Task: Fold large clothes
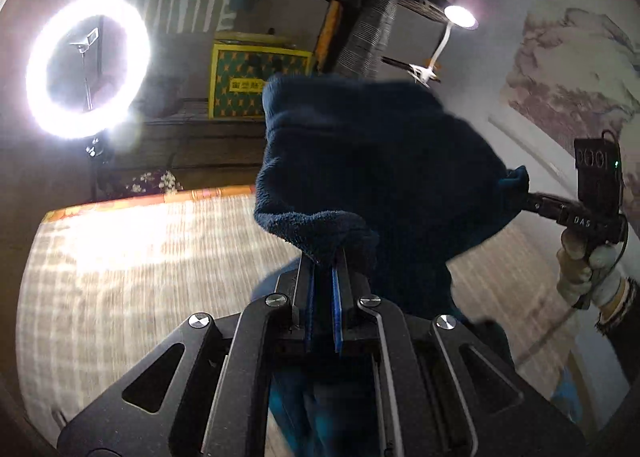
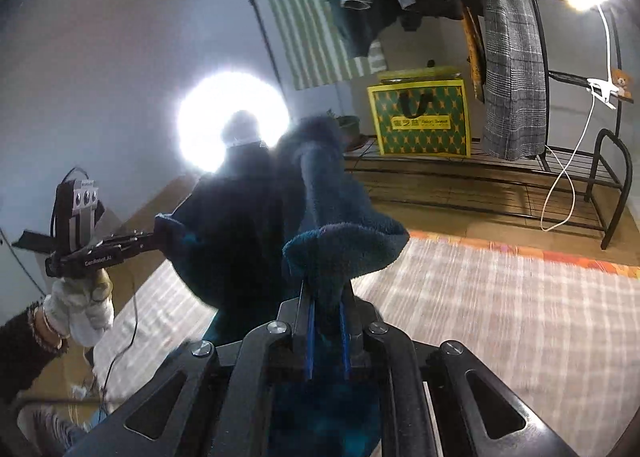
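Two grippers share one dark blue fleece garment [image 1: 360,161], which hangs in the air between them above a pale checked mat [image 1: 120,277] with an orange border. At far left in the left wrist view a ring light [image 1: 86,65] glares on its stand. Right of it, the left gripper [image 1: 325,261] has its jaws narrowed onto a bunched fold of the fleece, blue pads pressing the cloth. Behind stands a yellow and green patterned bag [image 1: 256,81], and a clip lamp [image 1: 460,17] glows higher up. At far right the right gripper [image 1: 532,203], held in a white-gloved hand [image 1: 588,269], pinches the garment's other edge; its own view shows those jaws closed on fleece too.
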Demonstrator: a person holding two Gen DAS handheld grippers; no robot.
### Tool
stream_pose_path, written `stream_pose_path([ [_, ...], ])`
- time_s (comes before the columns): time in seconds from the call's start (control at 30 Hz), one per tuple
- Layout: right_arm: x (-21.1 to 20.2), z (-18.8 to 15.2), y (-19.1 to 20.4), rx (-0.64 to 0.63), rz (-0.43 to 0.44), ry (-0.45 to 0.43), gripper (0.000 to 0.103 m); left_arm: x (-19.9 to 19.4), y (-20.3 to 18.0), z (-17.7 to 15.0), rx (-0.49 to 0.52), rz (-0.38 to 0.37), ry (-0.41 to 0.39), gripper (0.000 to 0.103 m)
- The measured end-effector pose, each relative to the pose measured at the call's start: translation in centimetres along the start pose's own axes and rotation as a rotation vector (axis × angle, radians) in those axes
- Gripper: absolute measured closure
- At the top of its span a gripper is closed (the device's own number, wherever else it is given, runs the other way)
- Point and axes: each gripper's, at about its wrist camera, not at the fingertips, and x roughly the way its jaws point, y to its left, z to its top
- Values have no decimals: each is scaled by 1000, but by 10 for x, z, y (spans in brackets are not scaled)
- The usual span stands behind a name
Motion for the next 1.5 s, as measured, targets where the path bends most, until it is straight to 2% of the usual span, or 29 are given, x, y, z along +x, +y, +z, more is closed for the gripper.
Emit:
stream_pose_path([
  [0.2,-34,-54,32,-16,0,45,95,-36,-24,-61,20,8,49,98],
  [0.37,-48,-107,40,35,9,74,95,-50,-34,-115,38,35,104,98],
  [0.53,-57,-151,42,27,-51,129,95,-60,-40,-156,106,50,183,97],
  [0.6,-63,-159,45,23,-59,144,85,-71,-41,-168,130,58,214,96],
  [0.63,-71,-161,49,18,-68,139,82,-76,-40,-171,130,57,219,96],
  [0.7,-88,-163,54,13,-82,114,69,-94,-37,-180,128,60,224,96],
  [0.73,-98,-163,57,14,-85,99,69,-106,-36,-183,122,61,216,96],
  [0.93,-169,-161,84,11,-63,-24,66,-153,-21,-179,17,25,152,89],
  [1.0,-192,-157,93,7,-50,-63,65,-163,-18,-171,-15,13,132,75],
  [1.07,-216,-154,104,-5,-48,-99,64,-176,-17,-163,-53,-16,106,55],
  [1.13,-234,-151,112,-9,-39,-124,54,-185,-16,-154,-88,-41,83,45],
  [1.17,-244,-148,114,3,-34,-136,42,-185,-14,-150,-117,-57,83,38],
  [1.2,-248,-146,113,23,-29,-143,32,-184,-12,-147,-146,-71,81,36],
  [1.33,-237,-144,100,118,12,-143,28,-156,-2,-144,-279,-129,126,34],
  [1.4,-216,-146,87,181,36,-104,20,-132,3,-147,-350,-171,171,34],
  [1.5,-177,-148,59,318,53,-65,19,-99,14,-152,-488,-227,201,34],
])
